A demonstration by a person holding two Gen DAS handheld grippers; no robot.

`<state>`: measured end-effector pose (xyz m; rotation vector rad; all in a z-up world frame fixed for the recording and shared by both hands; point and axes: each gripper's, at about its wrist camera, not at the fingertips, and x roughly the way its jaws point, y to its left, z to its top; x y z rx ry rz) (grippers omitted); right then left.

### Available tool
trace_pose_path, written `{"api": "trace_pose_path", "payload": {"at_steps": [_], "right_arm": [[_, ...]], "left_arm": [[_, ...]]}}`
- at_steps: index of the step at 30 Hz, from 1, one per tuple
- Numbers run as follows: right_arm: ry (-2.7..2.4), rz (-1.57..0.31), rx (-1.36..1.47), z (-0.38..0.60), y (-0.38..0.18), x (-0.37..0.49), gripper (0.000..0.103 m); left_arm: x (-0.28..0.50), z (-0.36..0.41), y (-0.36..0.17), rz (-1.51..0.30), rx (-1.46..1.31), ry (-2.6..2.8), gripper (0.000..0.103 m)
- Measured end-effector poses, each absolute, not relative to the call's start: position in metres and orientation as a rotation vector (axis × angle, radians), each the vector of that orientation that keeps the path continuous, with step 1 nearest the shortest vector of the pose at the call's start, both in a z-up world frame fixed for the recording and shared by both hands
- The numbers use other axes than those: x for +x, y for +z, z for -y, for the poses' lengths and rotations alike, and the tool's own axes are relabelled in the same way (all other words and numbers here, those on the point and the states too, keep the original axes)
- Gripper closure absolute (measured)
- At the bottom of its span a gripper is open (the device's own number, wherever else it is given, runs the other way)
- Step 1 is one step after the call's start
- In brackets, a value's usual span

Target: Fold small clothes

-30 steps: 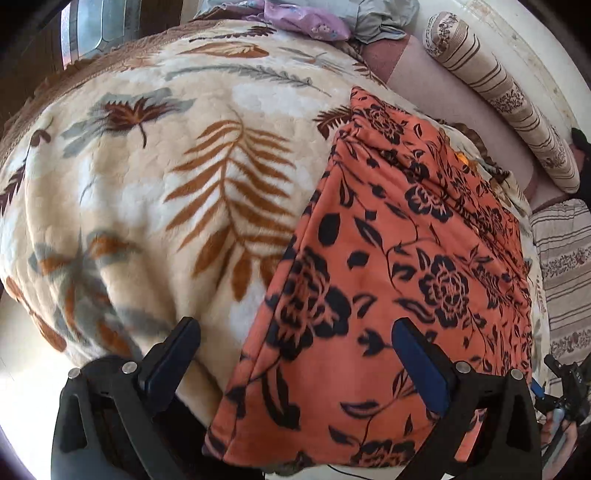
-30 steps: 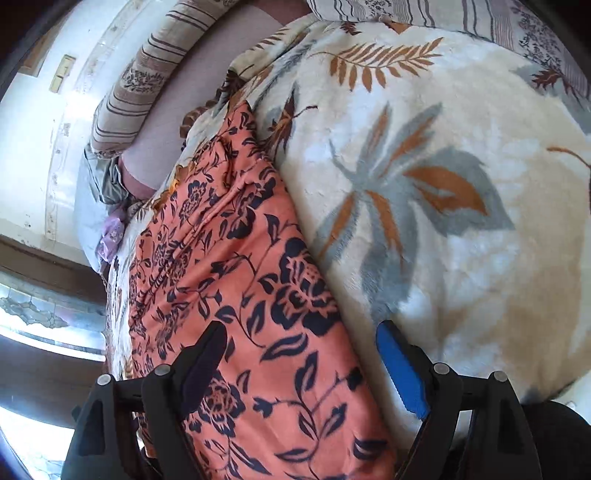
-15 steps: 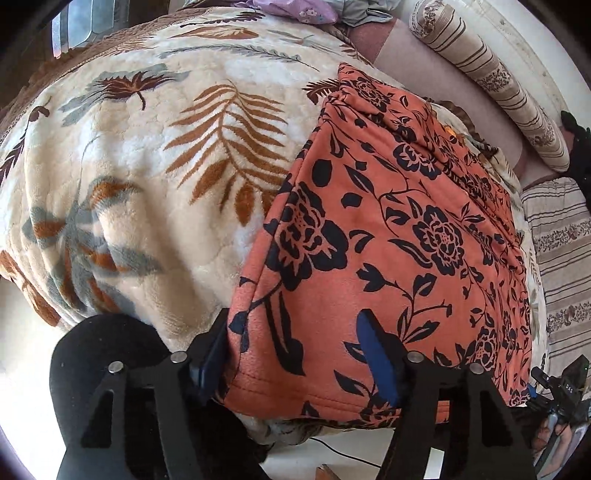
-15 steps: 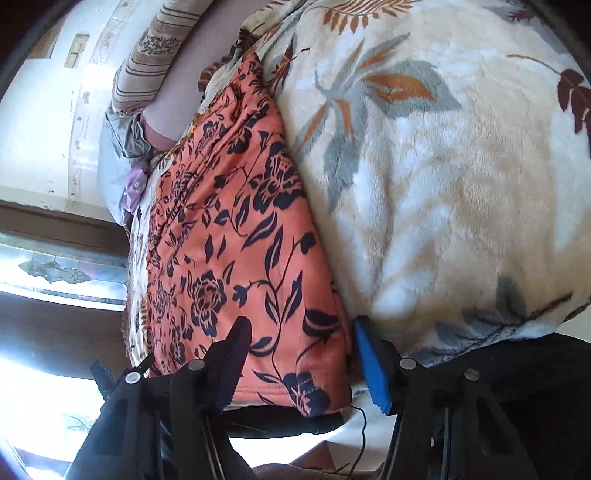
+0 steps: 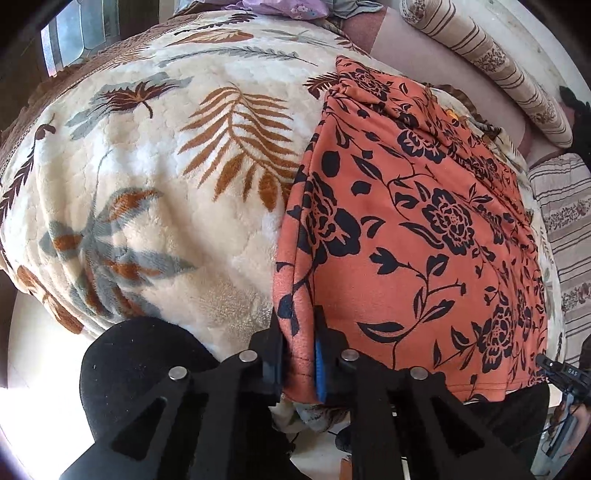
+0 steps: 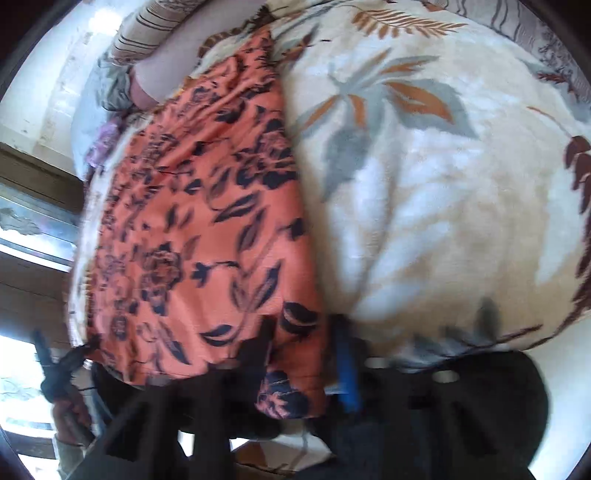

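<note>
In the left wrist view, an orange plush garment printed with black roses and vines [image 5: 424,229] lay spread over a cream fleece blanket patterned with brown fern fronds and grey leaves [image 5: 155,177], which covered a bed. The garment ran from the near edge of the bed away toward the far side, its left border folded under in a long soft ridge. The left gripper [image 5: 300,354], black with a blue pad on the inside of one finger, had just been closing and was clamped on the near left corner of the garment, a narrow strip of orange cloth pinched between the two fingers. Beyond the garment lay a long beige bolster striped in brown [image 5: 491,62] and, at the right edge, a striped sheet with bands of small flowers [image 5: 569,229]. A lilac flowered cloth [image 5: 291,7] sat at the far end of the blanket. The other gripper's black tip showed at the lower right, beside the garment's hem.

The right wrist view was blurred. The same orange garment [image 6: 192,221] filled the left half, the cream blanket [image 6: 443,206] the right. The right gripper [image 6: 303,365] had also just been closing and was pinched on the garment's near right corner, which stood bunched between its dark finger and its blue-padded finger. At the lower left, a hand [image 6: 68,413] held the other gripper at the garment's opposite corner. The striped bolster [image 6: 147,33] lay at the far top left.
</note>
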<state>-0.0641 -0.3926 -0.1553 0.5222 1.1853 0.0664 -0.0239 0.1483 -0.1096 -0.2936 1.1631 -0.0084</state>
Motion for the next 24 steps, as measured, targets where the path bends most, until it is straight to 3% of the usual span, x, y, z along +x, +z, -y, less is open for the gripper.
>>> {"api": "trace_pose_path", "payload": {"at_steps": [6, 9, 10, 11, 12, 13, 14, 15, 16, 17, 18, 19, 20, 21, 24], "right_arm": [[0.13, -1.094, 0.573, 0.399, -0.114, -0.082, 0.095], [0.123, -1.149, 0.649, 0.402, -0.137, -0.08, 0.087], [0.094, -1.185, 0.672, 0.405, -0.151, -0.079, 0.08], [0.065, -1.211, 0.704, 0.404, -0.16, -0.077, 0.061], [0.071, -1.193, 0.751, 0.405, -0.164, -0.079, 0.055], [0.088, -1.148, 0.773, 0.405, -0.16, -0.08, 0.046], [0.116, -1.115, 0.793, 0.404, -0.157, -0.081, 0.029], [0.134, -1.089, 0.801, 0.401, -0.153, -0.08, 0.02], [0.129, -1.088, 0.785, 0.397, -0.152, -0.077, 0.019], [0.111, -1.111, 0.749, 0.393, -0.154, -0.074, 0.02], [0.102, -1.139, 0.714, 0.39, -0.157, -0.07, 0.027], [0.088, -1.153, 0.683, 0.387, -0.157, -0.068, 0.036], [0.067, -1.169, 0.653, 0.386, -0.156, -0.067, 0.071], [0.052, -1.177, 0.627, 0.386, -0.154, -0.068, 0.097], [0.075, -1.099, 0.667, 0.388, -0.131, -0.075, 0.097]], "left_arm": [[-0.038, -0.15, -0.063, -1.037, -0.285, -0.024, 0.094], [-0.029, -0.156, -0.085, -1.101, -0.312, 0.018, 0.086], [-0.027, -0.157, -0.096, -1.135, -0.32, 0.04, 0.079], [-0.026, -0.158, -0.105, -1.158, -0.336, 0.047, 0.069], [-0.025, -0.156, -0.111, -1.174, -0.352, 0.041, 0.06], [-0.026, -0.156, -0.114, -1.181, -0.366, 0.036, 0.04], [-0.027, -0.156, -0.116, -1.175, -0.381, 0.035, 0.024], [-0.028, -0.155, -0.117, -1.164, -0.388, 0.039, 0.023], [-0.028, -0.154, -0.119, -1.159, -0.383, 0.045, 0.023], [-0.027, -0.152, -0.121, -1.165, -0.368, 0.045, 0.024], [-0.026, -0.15, -0.122, -1.172, -0.35, 0.041, 0.032], [-0.025, -0.148, -0.122, -1.18, -0.328, 0.048, 0.066], [-0.025, -0.148, -0.118, -1.179, -0.317, 0.05, 0.085], [-0.026, -0.149, -0.112, -1.171, -0.34, 0.021, 0.09], [-0.034, -0.152, -0.086, -1.105, -0.345, 0.013, 0.092]]}}
